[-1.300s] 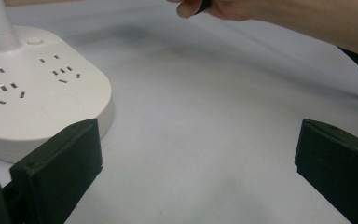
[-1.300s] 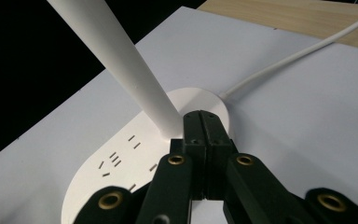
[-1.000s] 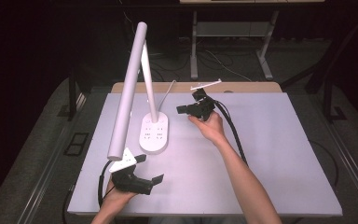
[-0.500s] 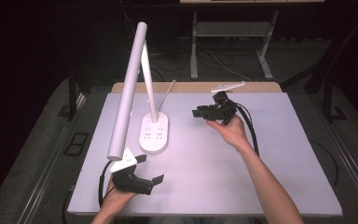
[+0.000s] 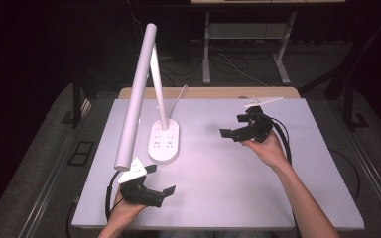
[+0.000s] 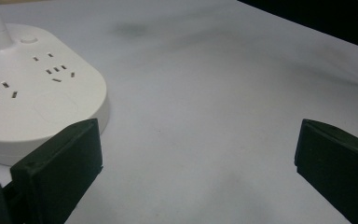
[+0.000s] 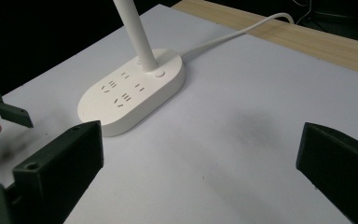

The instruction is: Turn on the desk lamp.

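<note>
Where the white tabletop [image 5: 218,188] meets its wooden far edge, a white desk lamp [image 5: 138,89] stands left of centre.

- Lamp base [image 5: 163,142]: oval, white, with socket slots and one round button on its top face; it rests flat on the table. A white stem rises from its far end, and the long tubular lamp head slants down toward the near left.
- Power cord [image 5: 177,99]: white, running from the base's far end over the wooden strip.
- Left gripper [image 5: 156,186]: held at the near left corner, just beside the lamp base and apart from it; jaws spread wide, nothing between them.
- Right gripper [image 5: 235,130]: held above the table's right half, well apart from the lamp and pointing toward it; jaws spread wide, empty.
- Black cables trail from both grippers.
</note>
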`<state>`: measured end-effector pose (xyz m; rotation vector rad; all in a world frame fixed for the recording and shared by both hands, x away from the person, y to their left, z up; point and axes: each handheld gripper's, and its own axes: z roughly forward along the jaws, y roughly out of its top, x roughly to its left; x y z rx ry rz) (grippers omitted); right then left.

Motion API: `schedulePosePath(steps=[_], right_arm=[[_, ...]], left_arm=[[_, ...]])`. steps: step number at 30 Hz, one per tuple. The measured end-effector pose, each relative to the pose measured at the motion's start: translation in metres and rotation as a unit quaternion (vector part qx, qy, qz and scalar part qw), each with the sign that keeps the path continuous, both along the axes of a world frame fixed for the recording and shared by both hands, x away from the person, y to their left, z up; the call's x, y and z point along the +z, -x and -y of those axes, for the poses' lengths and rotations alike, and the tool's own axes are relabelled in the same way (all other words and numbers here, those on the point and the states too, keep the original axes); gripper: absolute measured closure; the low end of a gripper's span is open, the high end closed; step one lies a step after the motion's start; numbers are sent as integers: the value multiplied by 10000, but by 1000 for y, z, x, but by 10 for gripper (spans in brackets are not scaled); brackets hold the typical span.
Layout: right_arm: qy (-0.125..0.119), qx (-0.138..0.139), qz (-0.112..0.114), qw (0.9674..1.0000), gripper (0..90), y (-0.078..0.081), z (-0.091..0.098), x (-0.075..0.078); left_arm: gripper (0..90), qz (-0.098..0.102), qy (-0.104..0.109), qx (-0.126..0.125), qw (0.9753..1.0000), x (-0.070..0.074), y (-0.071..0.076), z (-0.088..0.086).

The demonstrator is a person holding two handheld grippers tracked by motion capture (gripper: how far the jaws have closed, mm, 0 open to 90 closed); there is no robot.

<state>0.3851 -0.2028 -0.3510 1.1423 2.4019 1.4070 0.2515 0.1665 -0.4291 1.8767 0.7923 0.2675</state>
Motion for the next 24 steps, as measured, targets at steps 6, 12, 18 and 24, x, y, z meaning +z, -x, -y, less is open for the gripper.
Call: schedulePosePath(steps=[6,12,18,24], right_arm=[[-47,-72,-22,10000,2,22,22,-6],[-160,-227,-33,9996,3,51,45,-15],[-191,-310,-3,9993,3,71,58,-18],[-155,-332,31,9993,3,88,65,-23]], left_arm=[[0,2,-3,10,10000,0,0,0],[0,-1,-12,9,10000,0,0,1],[0,9,-37,-6,10000,0,0,1],[0,1,-28,10,10000,0,0,1]])
